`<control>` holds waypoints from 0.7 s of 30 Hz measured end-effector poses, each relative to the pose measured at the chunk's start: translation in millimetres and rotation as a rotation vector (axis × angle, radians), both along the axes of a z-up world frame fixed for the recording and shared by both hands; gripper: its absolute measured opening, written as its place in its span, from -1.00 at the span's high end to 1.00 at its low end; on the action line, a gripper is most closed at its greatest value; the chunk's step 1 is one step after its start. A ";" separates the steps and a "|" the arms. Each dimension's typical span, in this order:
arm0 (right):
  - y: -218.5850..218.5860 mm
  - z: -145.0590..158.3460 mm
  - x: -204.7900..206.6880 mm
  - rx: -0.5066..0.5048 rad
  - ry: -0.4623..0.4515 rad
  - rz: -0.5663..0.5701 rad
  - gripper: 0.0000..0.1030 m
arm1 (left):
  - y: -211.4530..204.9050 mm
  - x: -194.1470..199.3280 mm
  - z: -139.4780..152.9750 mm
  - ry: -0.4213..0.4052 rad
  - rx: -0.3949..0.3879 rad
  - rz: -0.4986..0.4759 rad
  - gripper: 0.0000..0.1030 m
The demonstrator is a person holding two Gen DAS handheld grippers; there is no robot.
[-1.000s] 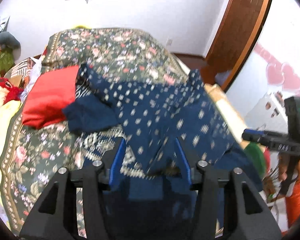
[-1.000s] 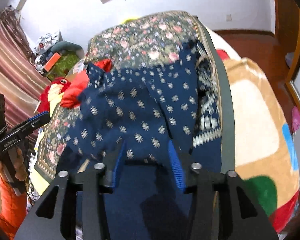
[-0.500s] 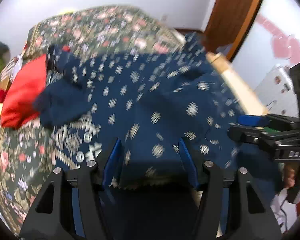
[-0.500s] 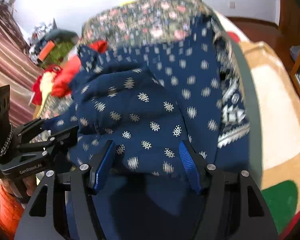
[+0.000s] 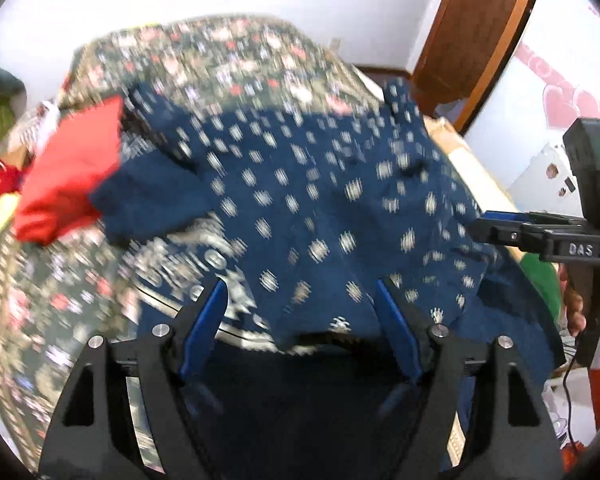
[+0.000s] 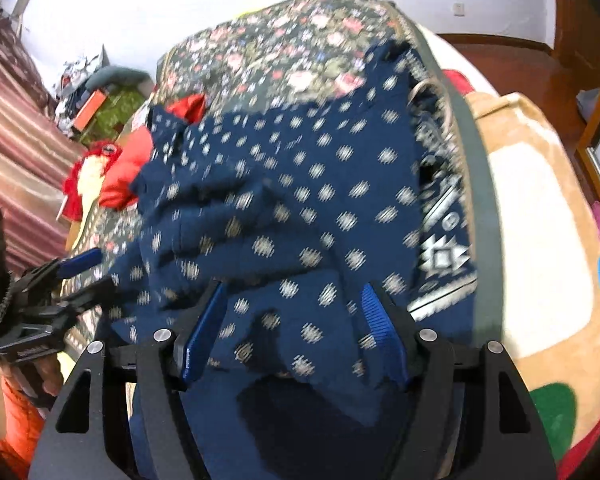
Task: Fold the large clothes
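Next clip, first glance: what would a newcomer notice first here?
A navy patterned garment sprawls across a floral bedspread, filling both views. Each view's own gripper has its blue pads wide apart over the near hem: left gripper, right gripper. A red cushion lies at the garment's left edge.

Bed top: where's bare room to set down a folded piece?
Free: floral bedspread beyond the navy garment, toward the wall, and the near strip left of it below the red cushion. Crowded: the garment fills the middle; clutter along the cushion side.
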State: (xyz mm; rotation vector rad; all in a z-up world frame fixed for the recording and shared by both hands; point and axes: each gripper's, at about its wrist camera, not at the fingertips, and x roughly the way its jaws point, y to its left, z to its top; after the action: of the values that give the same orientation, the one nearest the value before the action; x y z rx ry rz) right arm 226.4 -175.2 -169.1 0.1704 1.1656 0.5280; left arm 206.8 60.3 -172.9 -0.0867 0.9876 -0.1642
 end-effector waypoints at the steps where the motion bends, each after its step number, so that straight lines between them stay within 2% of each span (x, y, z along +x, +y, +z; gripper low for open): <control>1: -2.1 1.7 1.8 0.003 -0.006 -0.009 -0.29 | 6.4 -0.5 7.3 -0.021 -0.001 0.013 -0.45; 4: -14.8 11.3 11.2 0.012 -0.041 -0.053 -0.29 | 32.4 3.5 22.5 -0.065 -0.017 0.080 -0.51; 8: -27.0 16.9 28.8 0.008 -0.074 -0.110 -0.34 | 73.8 13.4 21.3 -0.092 -0.048 0.207 -0.69; 11: -35.4 12.9 43.8 0.002 -0.080 -0.155 -0.47 | 112.9 24.2 5.0 -0.059 -0.096 0.314 -0.69; 15: -44.6 -4.2 66.1 -0.009 -0.043 -0.196 -0.47 | 156.8 36.4 -25.1 0.007 -0.232 0.421 -0.69; 19: -54.0 -26.3 88.4 0.012 0.026 -0.222 -0.47 | 184.2 44.6 -58.5 0.061 -0.371 0.486 -0.69; 21: -56.6 -35.8 98.6 0.019 0.060 -0.232 -0.47 | 187.7 50.3 -72.9 0.085 -0.400 0.497 -0.69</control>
State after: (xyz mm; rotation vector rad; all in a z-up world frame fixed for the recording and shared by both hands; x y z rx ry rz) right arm 325.0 -231.8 -204.9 0.3356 1.1813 0.3315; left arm 257.1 248.1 -245.8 -0.7030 0.9788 0.1022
